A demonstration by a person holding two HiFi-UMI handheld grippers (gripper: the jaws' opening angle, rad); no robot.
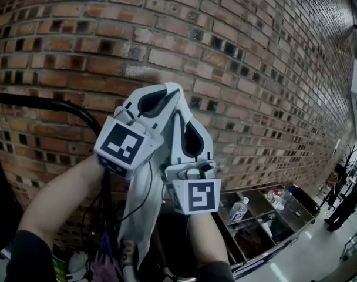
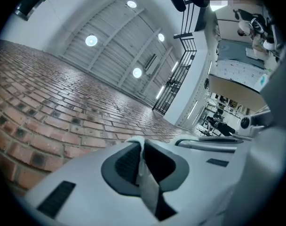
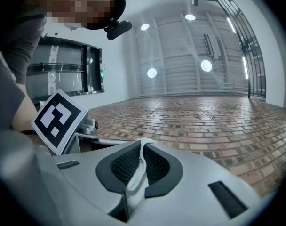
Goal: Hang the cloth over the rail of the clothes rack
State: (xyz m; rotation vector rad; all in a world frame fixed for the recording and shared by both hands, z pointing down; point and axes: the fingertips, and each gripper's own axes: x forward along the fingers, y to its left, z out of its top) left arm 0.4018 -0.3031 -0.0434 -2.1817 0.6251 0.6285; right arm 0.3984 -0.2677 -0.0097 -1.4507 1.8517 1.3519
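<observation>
Left gripper: our white plastic left gripper [image 1: 160,96] [image 2: 142,146] points up at the wall, its fingers pressed together on a narrow fold of the thin white fabric cloth [image 2: 148,185].
Right gripper: our white plastic right gripper [image 1: 190,135] [image 3: 143,146] sits just beside the left one and slightly lower, its fingers likewise clamped on a rolled edge of the cloth [image 3: 136,179].
Cloth: from both pairs of fingers it runs back between the jaws, then hangs down below our hands [image 1: 135,216].
Rail: the black metal rail of the clothes rack [image 1: 43,103] lies left of our left fingers and lower, curving down behind that gripper's marker cube.
Beyond the fingertips: a red brick wall [image 1: 255,69].
</observation>
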